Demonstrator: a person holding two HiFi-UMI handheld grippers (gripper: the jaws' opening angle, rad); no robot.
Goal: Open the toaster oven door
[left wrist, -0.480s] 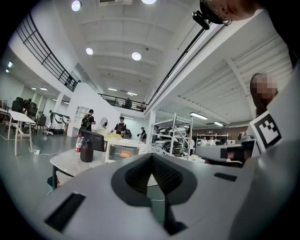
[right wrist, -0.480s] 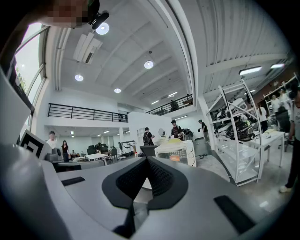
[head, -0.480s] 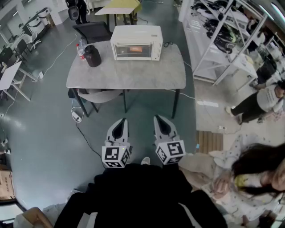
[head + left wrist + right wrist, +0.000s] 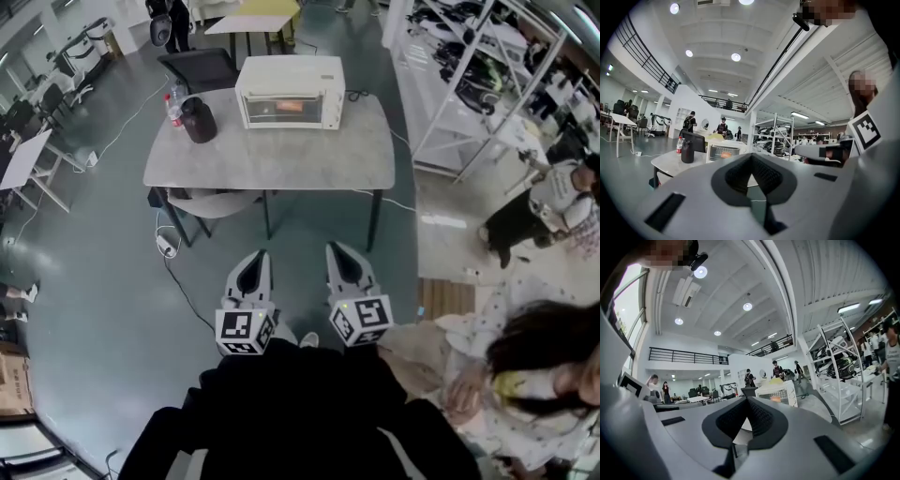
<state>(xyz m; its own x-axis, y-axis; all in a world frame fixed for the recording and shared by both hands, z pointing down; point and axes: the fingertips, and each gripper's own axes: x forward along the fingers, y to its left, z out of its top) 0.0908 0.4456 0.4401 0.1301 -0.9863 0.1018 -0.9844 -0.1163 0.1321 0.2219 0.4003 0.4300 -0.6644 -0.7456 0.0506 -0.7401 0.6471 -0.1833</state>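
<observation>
A white toaster oven stands at the back of a grey table, its glass door closed and an orange glow behind it. Both grippers hang well short of the table, over the floor. My left gripper and my right gripper point toward the table, both shut with nothing held. In the left gripper view the toaster oven is small and far beyond the left gripper. The right gripper view shows the toaster oven just right of the right gripper.
A dark jug and a red-capped bottle stand at the table's left end. A chair is tucked under the table and another chair stands behind it. White shelving lines the right. A person sits at lower right.
The head view has shifted slightly. A person at the right edge has moved. Both grippers stay where they were, still shut.
</observation>
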